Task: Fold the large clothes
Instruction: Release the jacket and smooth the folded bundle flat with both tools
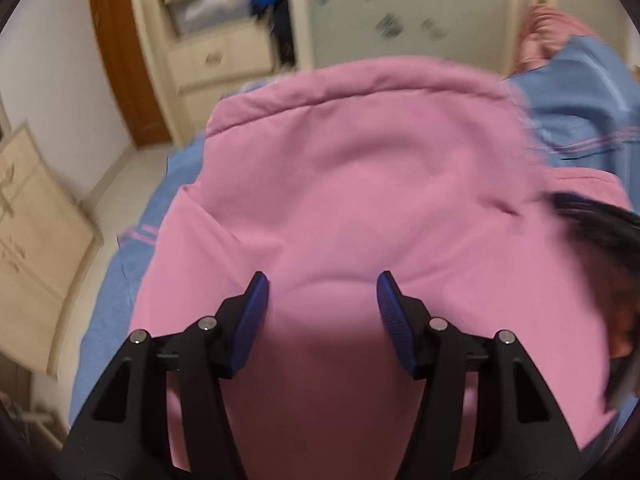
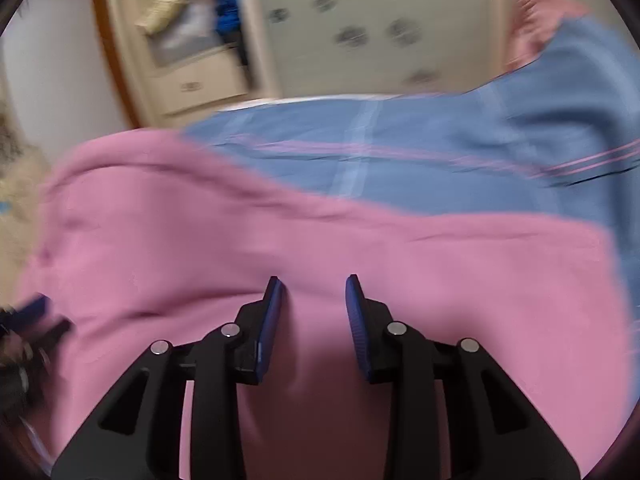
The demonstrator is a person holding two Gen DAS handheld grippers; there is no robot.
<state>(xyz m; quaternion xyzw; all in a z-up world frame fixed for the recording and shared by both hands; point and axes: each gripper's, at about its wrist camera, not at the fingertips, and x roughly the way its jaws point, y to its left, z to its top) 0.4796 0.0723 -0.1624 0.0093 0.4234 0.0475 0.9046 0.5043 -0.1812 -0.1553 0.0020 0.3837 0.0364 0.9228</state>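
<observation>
Your left gripper (image 1: 322,280) and right gripper (image 2: 314,284) both hover just above the pink garment (image 1: 360,184), jaws spread apart and holding nothing. The garment lies across the bed's blue sheet (image 2: 420,160), with a cream wardrobe (image 1: 224,60) behind.

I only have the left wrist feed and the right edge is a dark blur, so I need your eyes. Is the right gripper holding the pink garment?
Observer: No. The right gripper is open, its jaws apart above the pink garment.
Operator: What lies beyond the garment on that side?
Observer: A blue sheet with pink stripes, bare across a wide band.
Operator: Does that view show my gripper?
Observer: Yes, the left gripper blurs at its left edge.
</observation>
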